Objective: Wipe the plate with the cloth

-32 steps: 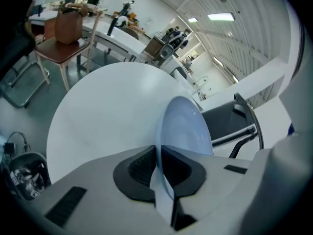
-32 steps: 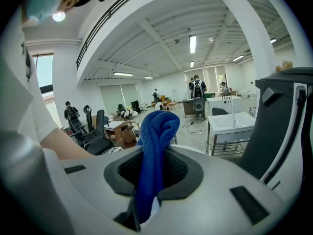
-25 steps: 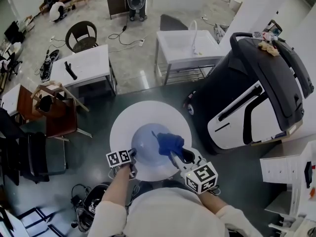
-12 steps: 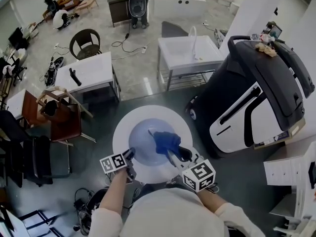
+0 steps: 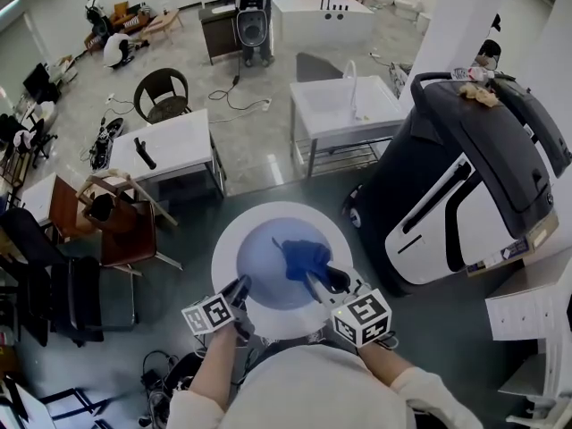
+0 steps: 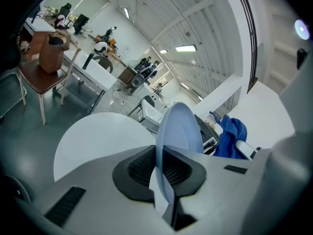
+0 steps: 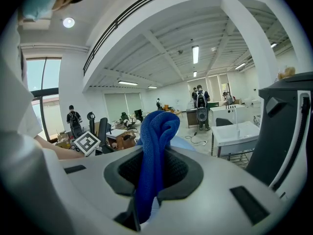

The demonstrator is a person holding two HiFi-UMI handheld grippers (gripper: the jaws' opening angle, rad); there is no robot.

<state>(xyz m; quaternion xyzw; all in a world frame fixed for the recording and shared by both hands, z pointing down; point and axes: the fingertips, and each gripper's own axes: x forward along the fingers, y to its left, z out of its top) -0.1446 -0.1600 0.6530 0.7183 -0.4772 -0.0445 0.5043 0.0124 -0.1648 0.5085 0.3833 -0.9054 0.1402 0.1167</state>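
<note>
A light blue plate (image 5: 266,264) hangs tilted above the round white table (image 5: 234,232), gripped at its near rim. My left gripper (image 5: 241,290) is shut on that rim. In the left gripper view the plate (image 6: 179,125) stands edge-on between the pads, with the table (image 6: 95,138) below it. A blue cloth (image 5: 305,257) lies against the plate's right side, and my right gripper (image 5: 316,281) is shut on it. In the right gripper view the cloth (image 7: 155,148) rises in a fold from between the pads, and a sliver of plate (image 7: 187,144) shows behind it.
A big black-and-white machine (image 5: 465,177) stands close on the right. Beyond the round table are a white sink unit (image 5: 344,105) and a white table (image 5: 174,146). Wooden chairs (image 5: 107,222) stand at the left. Cables lie on the floor.
My left gripper has risen with the plate, lifting it off the round table and tilting it. The right gripper and the cloth have stayed almost in place against the plate.
</note>
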